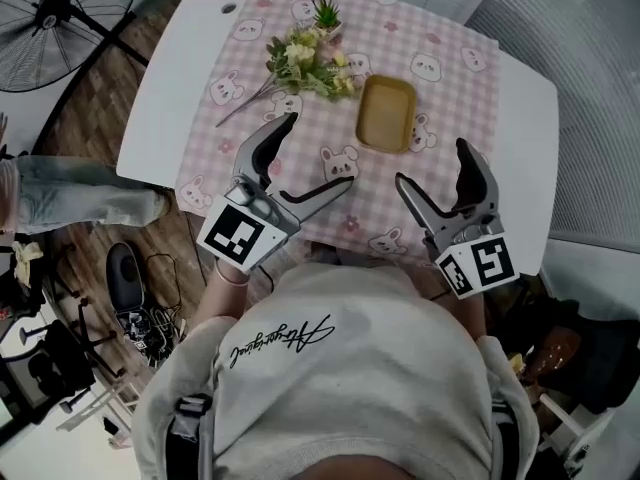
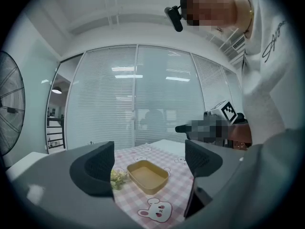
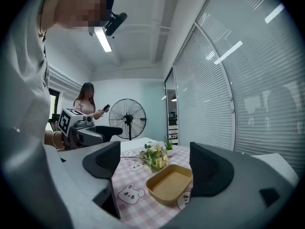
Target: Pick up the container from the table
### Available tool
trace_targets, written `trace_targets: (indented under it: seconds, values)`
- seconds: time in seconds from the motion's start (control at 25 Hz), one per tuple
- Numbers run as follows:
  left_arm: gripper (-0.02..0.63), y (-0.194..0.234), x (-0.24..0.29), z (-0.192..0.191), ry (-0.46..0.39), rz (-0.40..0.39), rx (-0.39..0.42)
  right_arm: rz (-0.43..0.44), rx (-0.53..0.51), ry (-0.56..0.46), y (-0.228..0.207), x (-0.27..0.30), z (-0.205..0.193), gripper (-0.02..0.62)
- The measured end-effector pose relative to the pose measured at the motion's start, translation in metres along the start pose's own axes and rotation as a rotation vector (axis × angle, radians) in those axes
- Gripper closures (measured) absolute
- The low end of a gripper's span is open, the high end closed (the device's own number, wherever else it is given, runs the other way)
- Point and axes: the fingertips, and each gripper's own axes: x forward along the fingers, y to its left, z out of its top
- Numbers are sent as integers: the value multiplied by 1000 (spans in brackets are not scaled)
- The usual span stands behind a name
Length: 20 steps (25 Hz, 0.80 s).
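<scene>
A shallow tan rectangular container (image 1: 387, 113) lies empty on the pink checked cloth, also visible as the container (image 2: 147, 176) in the left gripper view and the container (image 3: 170, 183) in the right gripper view. My left gripper (image 1: 318, 156) hangs open above the cloth's near edge, left of the container. My right gripper (image 1: 430, 164) is open too, held just short of the container on its near right side. Nothing sits between either pair of jaws. In its own view the left gripper (image 2: 150, 163) frames the container from a distance, as does the right gripper (image 3: 155, 163).
A bunch of flowers (image 1: 305, 63) and a small potted plant (image 1: 325, 13) lie left of and behind the container on the white table (image 1: 175, 78). A standing fan (image 1: 65, 13) is at far left. A person with a phone (image 3: 88, 104) stands behind the fan.
</scene>
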Motion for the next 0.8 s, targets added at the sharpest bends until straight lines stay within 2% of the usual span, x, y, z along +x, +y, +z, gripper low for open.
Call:
trace_targets:
  seconds: [0.44, 0.8]
  values:
    - [156, -1, 39, -57, 117, -56, 3, 51, -2, 151, -18, 25, -65, 155]
    - [156, 2, 66, -105, 213, -73, -34, 62, -14, 290, -34, 45, -117, 153]
